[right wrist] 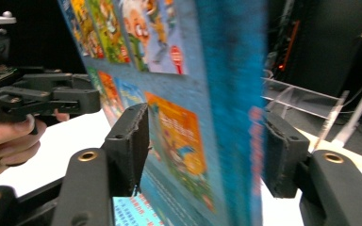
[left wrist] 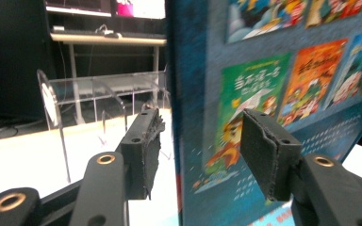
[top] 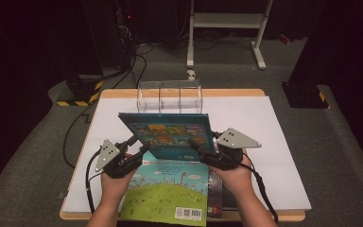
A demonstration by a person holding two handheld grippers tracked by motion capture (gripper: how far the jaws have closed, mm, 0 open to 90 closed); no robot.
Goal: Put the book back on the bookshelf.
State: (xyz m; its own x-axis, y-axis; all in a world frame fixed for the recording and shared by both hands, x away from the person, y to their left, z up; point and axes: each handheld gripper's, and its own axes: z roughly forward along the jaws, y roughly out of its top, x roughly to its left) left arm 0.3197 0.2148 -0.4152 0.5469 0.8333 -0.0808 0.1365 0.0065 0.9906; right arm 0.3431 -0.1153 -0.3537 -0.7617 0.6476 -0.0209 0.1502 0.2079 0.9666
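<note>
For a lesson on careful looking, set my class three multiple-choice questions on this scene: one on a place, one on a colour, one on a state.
1. Where is the clear rack?
A under the table
B at the table's far edge, behind the blue book
C on the floor

2. What colour is most of the book lying flat at the near edge?
A red
B black
C green

3. How is the blue book placed?
A up on edge between the jaws of the left gripper and right gripper
B flat and closed
C lying open

Answers:
1. B, the rack stands beyond the book.
2. C, the green book has a grassy cover.
3. A, both gripper views show it upright between the jaws.
</note>
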